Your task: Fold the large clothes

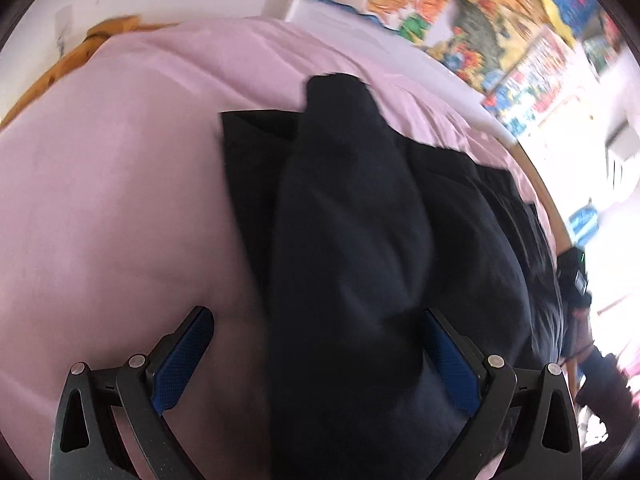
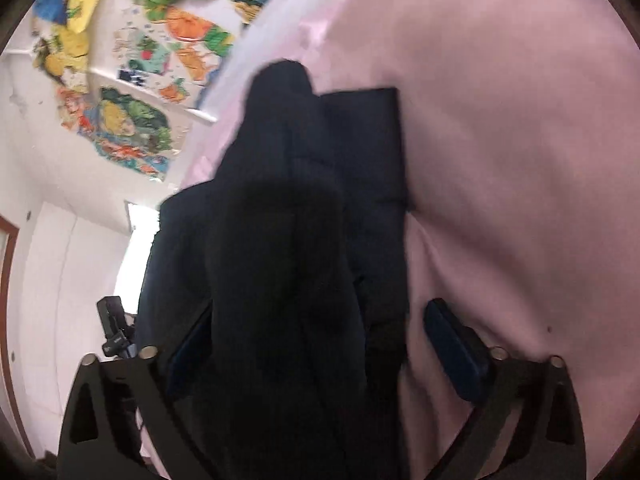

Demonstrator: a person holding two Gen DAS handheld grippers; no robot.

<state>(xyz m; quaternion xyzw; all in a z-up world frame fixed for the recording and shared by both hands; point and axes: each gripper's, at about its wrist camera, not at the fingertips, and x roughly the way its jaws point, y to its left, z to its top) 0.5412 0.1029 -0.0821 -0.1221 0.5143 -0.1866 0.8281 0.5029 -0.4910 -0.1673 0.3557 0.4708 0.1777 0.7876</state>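
Note:
A large dark navy garment (image 1: pixel 360 220) lies on a pink bedsheet (image 1: pixel 120 200), partly folded, with a long raised fold running away from me. My left gripper (image 1: pixel 316 336) is open; its fingers straddle the near end of that fold. In the right wrist view the same garment (image 2: pixel 288 240) fills the middle over the pink sheet (image 2: pixel 520 160). My right gripper (image 2: pixel 320 332) is open, its jaws wide apart on either side of the bunched cloth. The left finger (image 2: pixel 192 344) is partly hidden behind the cloth.
A wooden bed frame (image 1: pixel 60 68) edges the sheet at the far left and along the right (image 1: pixel 548 200). Colourful map posters (image 1: pixel 460 0) hang on the white wall behind. The right gripper's body (image 1: pixel 576 276) shows at the bed's right edge.

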